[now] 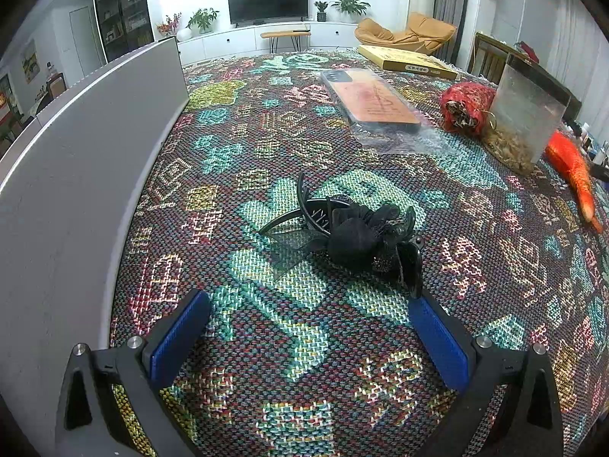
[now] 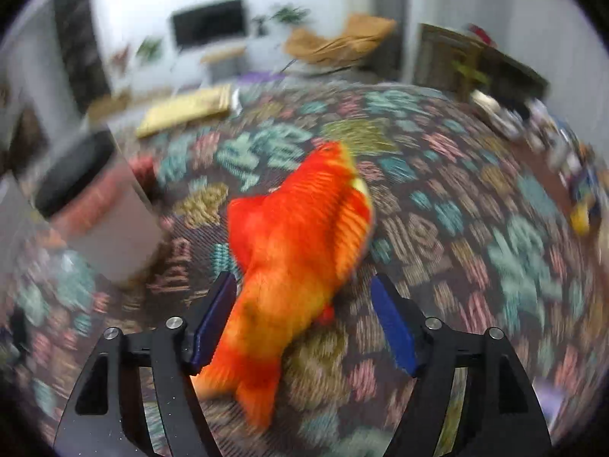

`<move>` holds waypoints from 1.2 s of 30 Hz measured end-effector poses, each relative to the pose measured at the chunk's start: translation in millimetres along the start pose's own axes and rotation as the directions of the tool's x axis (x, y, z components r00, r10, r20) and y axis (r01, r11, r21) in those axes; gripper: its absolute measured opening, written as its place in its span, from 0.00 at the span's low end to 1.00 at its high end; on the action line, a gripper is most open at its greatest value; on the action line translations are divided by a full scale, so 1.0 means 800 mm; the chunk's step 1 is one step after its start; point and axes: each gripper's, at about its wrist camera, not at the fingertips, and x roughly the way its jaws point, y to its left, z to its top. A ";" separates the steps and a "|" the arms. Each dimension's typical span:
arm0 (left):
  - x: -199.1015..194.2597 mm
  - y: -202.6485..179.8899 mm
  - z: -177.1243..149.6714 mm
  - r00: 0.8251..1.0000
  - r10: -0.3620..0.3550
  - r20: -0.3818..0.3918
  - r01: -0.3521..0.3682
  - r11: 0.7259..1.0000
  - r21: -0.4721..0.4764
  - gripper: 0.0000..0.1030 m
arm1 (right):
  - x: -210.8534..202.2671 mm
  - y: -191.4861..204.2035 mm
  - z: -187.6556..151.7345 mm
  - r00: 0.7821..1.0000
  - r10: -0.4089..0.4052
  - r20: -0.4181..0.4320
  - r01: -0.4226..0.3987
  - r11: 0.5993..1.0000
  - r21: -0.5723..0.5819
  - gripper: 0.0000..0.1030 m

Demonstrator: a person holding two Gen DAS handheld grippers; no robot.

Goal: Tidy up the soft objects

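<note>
An orange and yellow plush fish (image 2: pixel 300 236) lies on the patterned woven cloth (image 2: pixel 456 209), its tail toward the camera. My right gripper (image 2: pixel 302 282) is open around the fish's rear half; the left pad sits close against it and the right pad stands clear. This view is motion-blurred. The same fish (image 1: pixel 574 175) shows at the right edge of the left wrist view. A black hair clip with a fabric flower (image 1: pixel 361 236) lies just ahead of my left gripper (image 1: pixel 308 301), which is open with nothing between its blue pads.
A grey upright panel (image 1: pixel 95 152) runs along the left. A bagged phone case (image 1: pixel 373 103), a red mesh bundle (image 1: pixel 464 106), a clear container (image 1: pixel 525 114) and a flat yellow box (image 1: pixel 407 61) sit farther back. A black-lidded container (image 2: pixel 95 205) stands left of the fish.
</note>
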 end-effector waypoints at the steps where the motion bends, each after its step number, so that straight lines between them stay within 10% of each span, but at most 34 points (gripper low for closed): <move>1: 0.000 0.000 0.000 1.000 0.000 0.000 0.000 1.000 0.000 1.00 | -0.009 0.002 -0.015 1.000 -0.020 -0.004 0.020 1.000 0.020 0.80; 7: 0.000 0.000 -0.001 1.000 0.000 0.000 0.000 1.000 0.000 1.00 | -0.006 0.019 -0.094 0.988 -0.133 -0.075 0.134 0.991 -0.004 0.80; 27: -0.007 0.002 -0.009 1.000 -0.003 -0.018 0.003 1.000 -0.006 1.00 | 0.005 0.010 -0.096 0.987 -0.134 -0.083 0.137 0.990 0.028 0.89; 36: -0.032 0.011 -0.022 0.989 -0.146 0.020 0.148 0.981 -0.122 1.00 | 0.005 0.011 -0.096 0.987 -0.134 -0.083 0.137 0.990 0.027 0.89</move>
